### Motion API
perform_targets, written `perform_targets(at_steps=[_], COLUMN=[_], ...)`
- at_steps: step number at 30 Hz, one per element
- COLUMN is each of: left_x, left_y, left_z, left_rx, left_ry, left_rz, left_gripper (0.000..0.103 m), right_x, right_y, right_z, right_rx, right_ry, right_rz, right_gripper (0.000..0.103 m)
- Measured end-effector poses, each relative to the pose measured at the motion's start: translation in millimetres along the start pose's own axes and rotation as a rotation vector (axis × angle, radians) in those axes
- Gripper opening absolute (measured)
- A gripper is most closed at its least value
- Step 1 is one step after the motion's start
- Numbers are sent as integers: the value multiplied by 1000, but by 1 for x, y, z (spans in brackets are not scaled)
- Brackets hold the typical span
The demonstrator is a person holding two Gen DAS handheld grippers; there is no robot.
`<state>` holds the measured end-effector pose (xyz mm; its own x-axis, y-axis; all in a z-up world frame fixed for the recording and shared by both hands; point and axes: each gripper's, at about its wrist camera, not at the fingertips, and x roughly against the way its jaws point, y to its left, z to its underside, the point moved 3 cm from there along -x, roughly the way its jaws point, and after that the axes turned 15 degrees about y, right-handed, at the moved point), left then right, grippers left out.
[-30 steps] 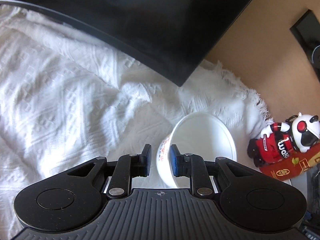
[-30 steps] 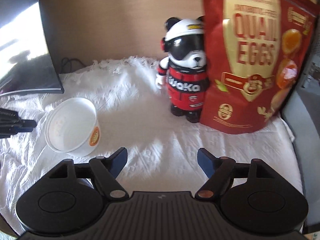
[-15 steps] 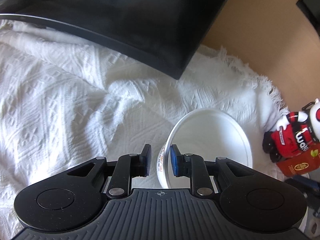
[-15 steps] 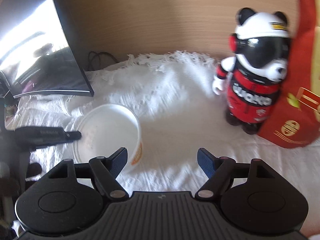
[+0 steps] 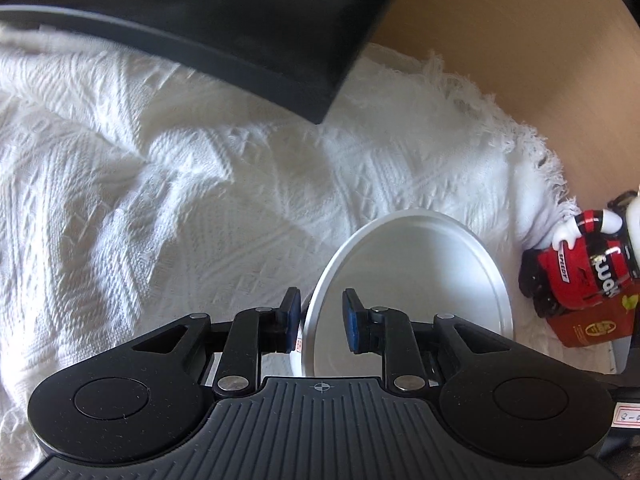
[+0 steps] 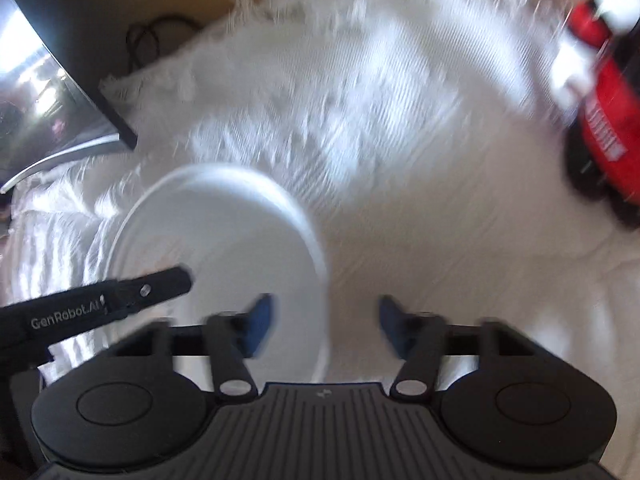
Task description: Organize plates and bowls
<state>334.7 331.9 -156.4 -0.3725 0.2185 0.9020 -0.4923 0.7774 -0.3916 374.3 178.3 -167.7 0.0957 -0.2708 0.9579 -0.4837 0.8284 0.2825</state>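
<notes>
Both tools straddled my white bowl's (image 5: pixel 408 280) rim. My left tool (image 5: pixel 320 322) was opening, pads clear of the wall between them; my right tool (image 6: pixel 324 324) was closing, not yet gripping. That bowl sat mouth-up on the white cloth (image 5: pixel 160 184), near a bear figure (image 5: pixel 580 268) lettered "SPEEDY". "GenRobot.AI" showed in the right view.

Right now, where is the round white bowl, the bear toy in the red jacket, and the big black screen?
round white bowl (image 5: pixel 420 280), left wrist view, inside wall.
bear toy in the red jacket (image 5: pixel 576 272), left wrist view, red jacket.
big black screen (image 5: pixel 200 12), left wrist view, dark panel.
</notes>
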Motion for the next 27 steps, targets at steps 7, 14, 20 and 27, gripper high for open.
perform_targets(at_steps=[7, 14, 20, 27], left_x=[-7, 2, 32, 66], left_y=[-48, -115, -167, -210], left_z=[10, 30, 57, 114], left_rx=[-88, -217, -321, -478], left_ry=[76, 99, 92, 120], left_rz=[44, 93, 140, 142], left_gripper=[24, 24, 24, 24], right_x=[21, 73, 127, 185], right_y=[-27, -77, -108, -130], right_z=[17, 46, 88, 150], right_rx=[-29, -115, -149, -170], right_ry=[12, -69, -161, -246], right_rz=[-35, -4, -20, 12], right_gripper=[30, 30, 30, 30])
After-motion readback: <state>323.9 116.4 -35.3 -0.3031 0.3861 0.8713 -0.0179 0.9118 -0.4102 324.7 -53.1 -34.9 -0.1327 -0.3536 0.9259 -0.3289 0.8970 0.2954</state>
